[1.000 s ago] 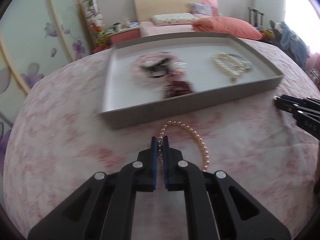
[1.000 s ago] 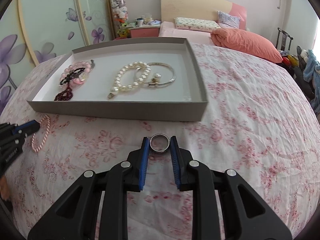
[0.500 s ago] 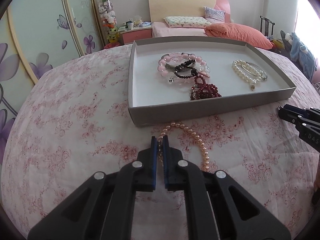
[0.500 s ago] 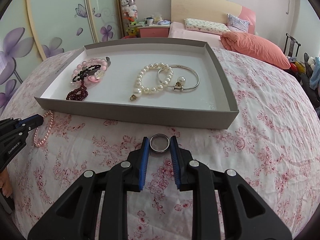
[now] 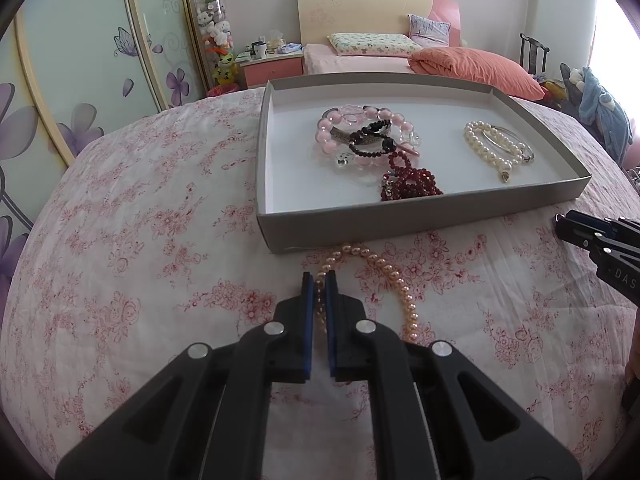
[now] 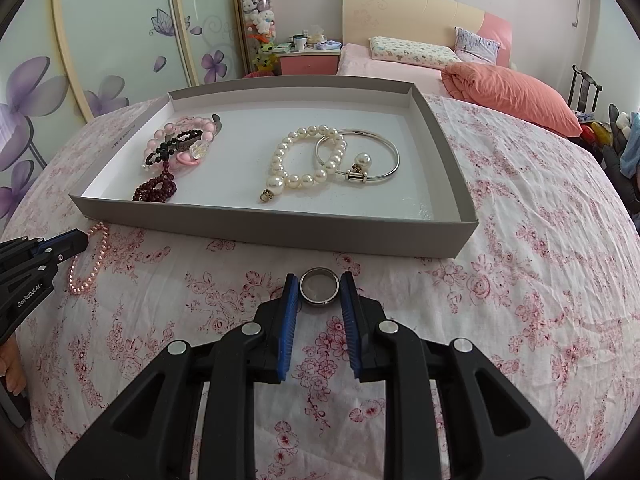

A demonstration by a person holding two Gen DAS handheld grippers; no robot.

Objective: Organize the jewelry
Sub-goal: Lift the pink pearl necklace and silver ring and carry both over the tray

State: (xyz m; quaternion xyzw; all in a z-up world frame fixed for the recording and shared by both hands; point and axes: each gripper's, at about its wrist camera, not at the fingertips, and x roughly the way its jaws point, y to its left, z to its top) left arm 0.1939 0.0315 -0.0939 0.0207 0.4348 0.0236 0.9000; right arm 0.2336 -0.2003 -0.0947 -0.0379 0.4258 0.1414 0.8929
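We've got L gripper (image 5: pixel 319 280) clamped on pink pearl strand (image 5: pixel 384 276), R gripper (image 6: pixel 319 287) pinching ring (image 6: pixel 319 286); tray (image 6: pixel 280 226) lies straight ahead of both, L closer.

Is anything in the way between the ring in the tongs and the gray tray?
Only the tray's own near wall. The right tongs grip the ring just before it; bare flowered cloth lies between. Past the wall, the floor beside the silver bangle is free.

Bedroom – floral wardrobe doors (image 5: pixel 80 80), pink bed (image 6: pixel 400 64), nightstand (image 6: pixel 306 60), bright window (image 5: pixel 612 40)
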